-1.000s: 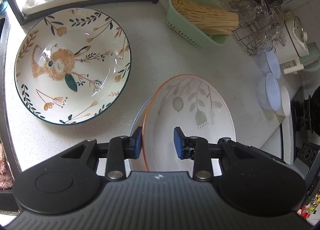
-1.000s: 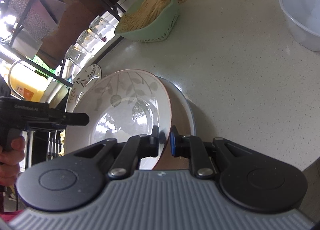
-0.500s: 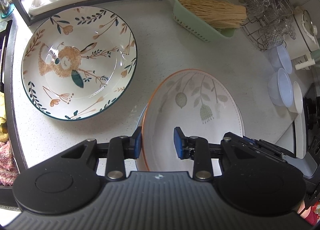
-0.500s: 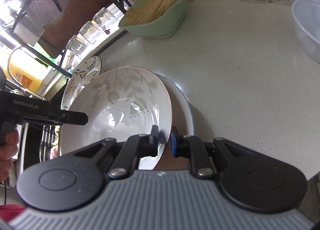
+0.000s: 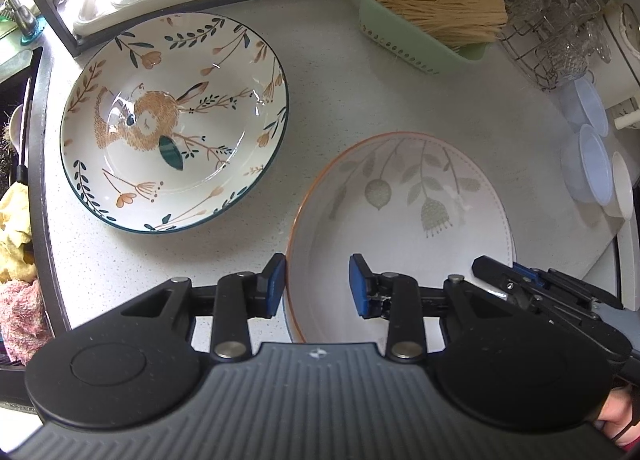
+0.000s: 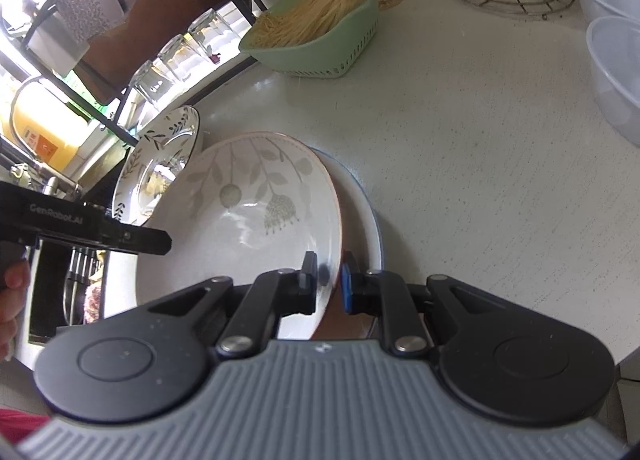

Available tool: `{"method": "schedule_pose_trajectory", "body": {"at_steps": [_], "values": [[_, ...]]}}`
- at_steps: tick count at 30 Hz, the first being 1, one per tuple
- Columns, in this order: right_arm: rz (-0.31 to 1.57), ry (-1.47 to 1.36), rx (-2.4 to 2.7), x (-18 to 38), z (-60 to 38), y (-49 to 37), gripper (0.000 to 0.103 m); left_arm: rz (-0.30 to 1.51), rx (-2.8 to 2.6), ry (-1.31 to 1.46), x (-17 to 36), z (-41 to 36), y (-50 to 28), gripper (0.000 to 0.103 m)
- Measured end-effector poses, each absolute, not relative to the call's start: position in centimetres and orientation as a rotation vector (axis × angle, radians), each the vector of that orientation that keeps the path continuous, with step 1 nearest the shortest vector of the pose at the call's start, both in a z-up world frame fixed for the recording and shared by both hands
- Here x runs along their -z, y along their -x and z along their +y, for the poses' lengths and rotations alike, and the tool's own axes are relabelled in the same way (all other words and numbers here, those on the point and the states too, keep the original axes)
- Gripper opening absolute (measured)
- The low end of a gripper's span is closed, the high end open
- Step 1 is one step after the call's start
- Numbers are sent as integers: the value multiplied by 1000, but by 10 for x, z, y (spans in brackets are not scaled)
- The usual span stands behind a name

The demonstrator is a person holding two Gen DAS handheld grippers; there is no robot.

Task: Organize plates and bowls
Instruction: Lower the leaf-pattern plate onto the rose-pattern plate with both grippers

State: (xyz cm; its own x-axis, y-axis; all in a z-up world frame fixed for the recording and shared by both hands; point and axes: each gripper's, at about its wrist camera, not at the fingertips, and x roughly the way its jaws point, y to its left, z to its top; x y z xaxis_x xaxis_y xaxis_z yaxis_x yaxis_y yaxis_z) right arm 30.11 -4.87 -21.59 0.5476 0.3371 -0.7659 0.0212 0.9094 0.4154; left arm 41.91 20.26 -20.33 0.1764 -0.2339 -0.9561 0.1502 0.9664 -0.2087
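The right claw [image 6: 328, 280] is clamped on the near rim of the leaf bowl [image 6: 248, 212], tilted above a plate [image 6: 366, 220] on the bench [image 6: 480, 140]. The left claw [image 5: 317, 286] straddles the opposite rim, pads apart.

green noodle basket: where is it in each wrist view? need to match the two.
Left wrist: green basket of dry noodles sits upper right, on the counter beyond the orange-rimmed bowl.
Right wrist: green basket sits top centre, far across the counter.
Shared landmark: the orange-rimmed bowl, lower centre in both views.
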Motion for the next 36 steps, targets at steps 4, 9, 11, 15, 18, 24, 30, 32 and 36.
{"method": "schedule_pose_trajectory", "body": {"at_steps": [4,9,11,15,18,24,30,32,36], "values": [[974,-398,-178,216,-51,-300,16,1363,277,32,203,196,-416,39],[969,-368,-160,212,-47,-297,16,1351,274,22,202,195,-412,39],[968,-357,-147,210,-45,-296,16,1342,272,30,201,196,-411,39],[950,-312,-118,204,-39,-292,16,1331,263,62,199,200,-407,39],[932,-255,-105,198,-34,-288,16,1320,257,82,198,202,-402,39],[923,-132,-99,196,-22,-282,16,1299,259,97,193,203,-393,39],[884,-135,-87,190,-24,-276,16,1276,249,115,188,205,-384,39],[874,-133,-85,187,-24,-273,16,1260,244,103,183,203,-379,39],[874,-143,-80,185,-28,-270,16,1183,262,33,163,193,-365,39]]}}
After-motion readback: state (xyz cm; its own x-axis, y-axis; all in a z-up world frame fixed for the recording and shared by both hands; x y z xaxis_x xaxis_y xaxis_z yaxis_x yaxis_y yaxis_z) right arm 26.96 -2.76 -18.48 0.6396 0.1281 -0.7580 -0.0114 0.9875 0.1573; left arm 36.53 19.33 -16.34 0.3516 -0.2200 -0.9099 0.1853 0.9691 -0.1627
